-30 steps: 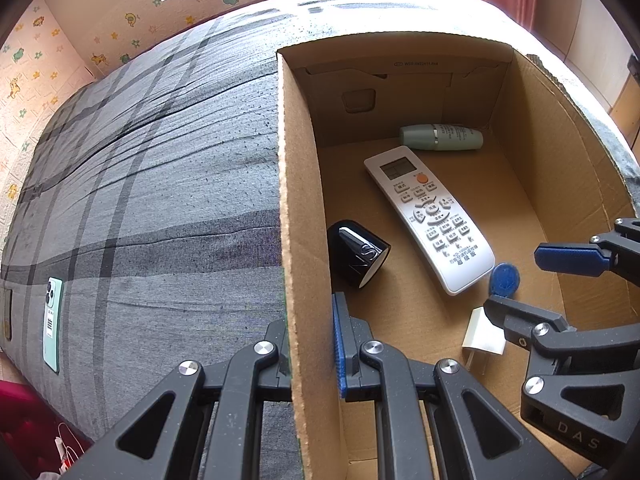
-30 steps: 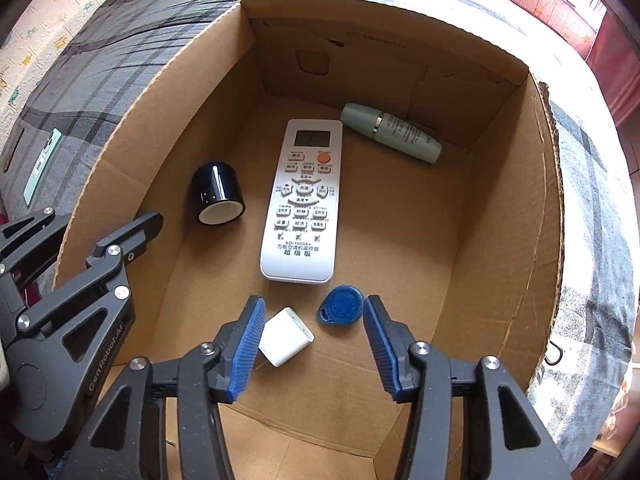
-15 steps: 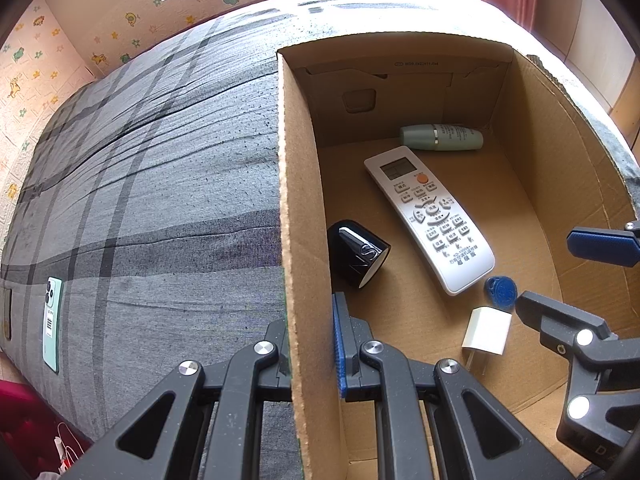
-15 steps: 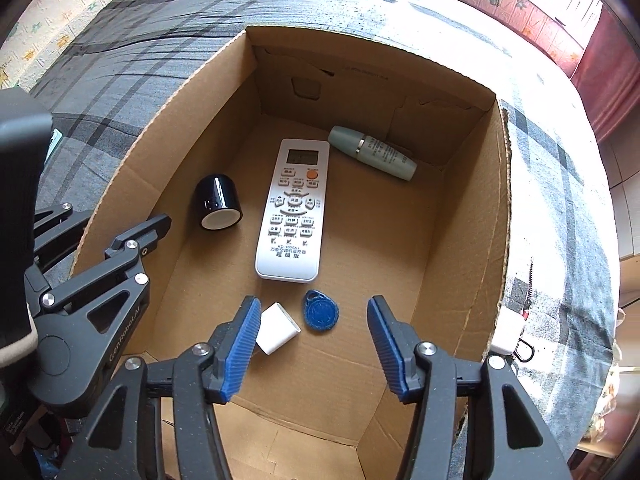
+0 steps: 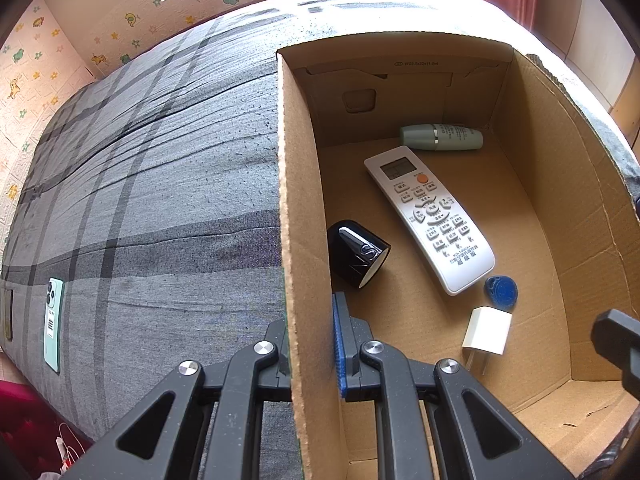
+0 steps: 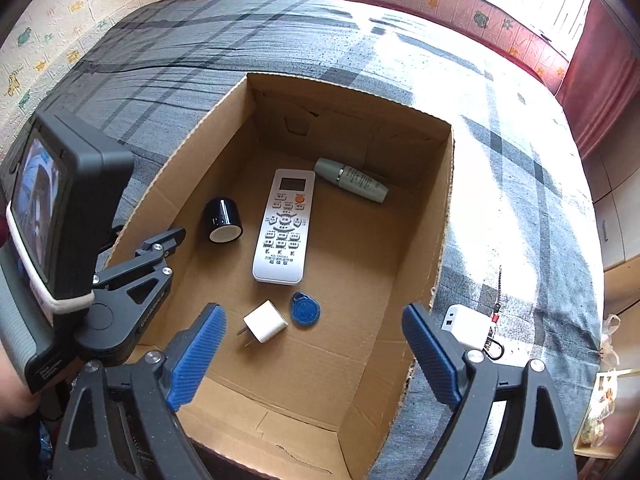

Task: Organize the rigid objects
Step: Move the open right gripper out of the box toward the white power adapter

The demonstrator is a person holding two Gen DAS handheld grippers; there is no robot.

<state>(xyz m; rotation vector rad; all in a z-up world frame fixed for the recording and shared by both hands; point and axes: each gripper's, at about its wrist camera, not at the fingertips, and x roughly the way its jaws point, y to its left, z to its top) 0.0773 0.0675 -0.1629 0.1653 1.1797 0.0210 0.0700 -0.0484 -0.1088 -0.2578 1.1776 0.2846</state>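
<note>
A child's bedroom at home.
A bed (image 6: 500, 128) under a grey plaid cover fills the room; wallpaper (image 5: 48, 64) with cartoon animals and stars lines the far walls, a red curtain (image 6: 604, 80) hangs far right by the window.

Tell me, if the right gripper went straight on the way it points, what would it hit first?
Probably the blue key fob on the cardboard box floor, or bare cardboard beside it. The right gripper has just been opening, nothing between its fingers. The white charger lies slightly left. Depth is hard to judge.
</note>
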